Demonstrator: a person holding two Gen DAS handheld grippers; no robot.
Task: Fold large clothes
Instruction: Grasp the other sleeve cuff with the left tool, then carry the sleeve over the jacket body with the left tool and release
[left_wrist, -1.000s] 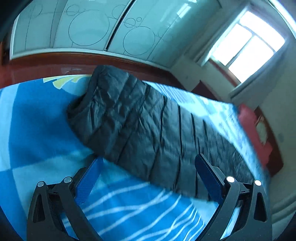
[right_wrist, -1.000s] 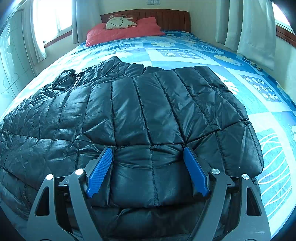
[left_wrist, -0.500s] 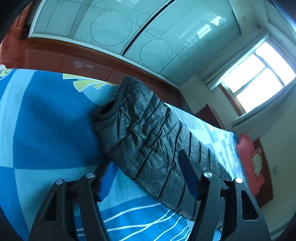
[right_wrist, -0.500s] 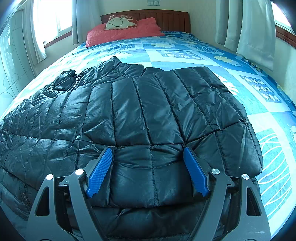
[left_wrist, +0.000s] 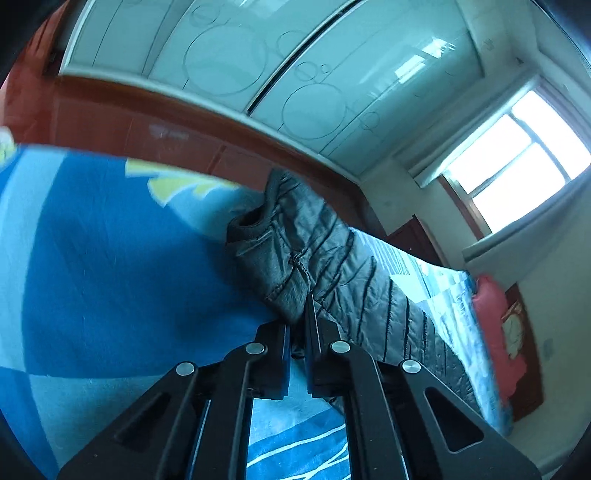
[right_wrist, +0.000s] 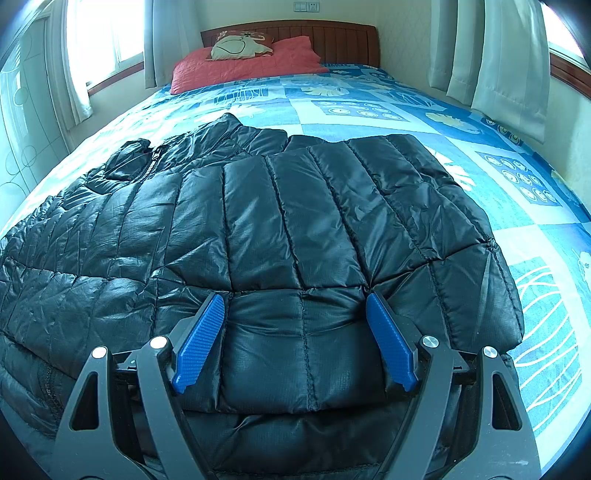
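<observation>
A black quilted puffer jacket (right_wrist: 280, 236) lies spread flat on the bed, collar toward the pillows. Its one sleeve (left_wrist: 332, 266) stretches out over the blue bedspread in the left wrist view, cuff opening toward the wardrobe. My left gripper (left_wrist: 297, 325) is shut on the sleeve's edge near the cuff. My right gripper (right_wrist: 295, 314) is open, its blue pads (right_wrist: 201, 339) resting on the jacket's lower hem, with fabric lying between them.
The bed (right_wrist: 461, 147) has a blue patterned bedspread, red pillows (right_wrist: 243, 66) and a wooden headboard at the far end. A wardrobe with frosted sliding doors (left_wrist: 258, 66) stands close beside the bed. Curtained windows (right_wrist: 498, 55) are on both sides.
My left gripper has moved in on the sleeve near the cuff and closed from wide open to shut on it. The right gripper has stayed still and open.
</observation>
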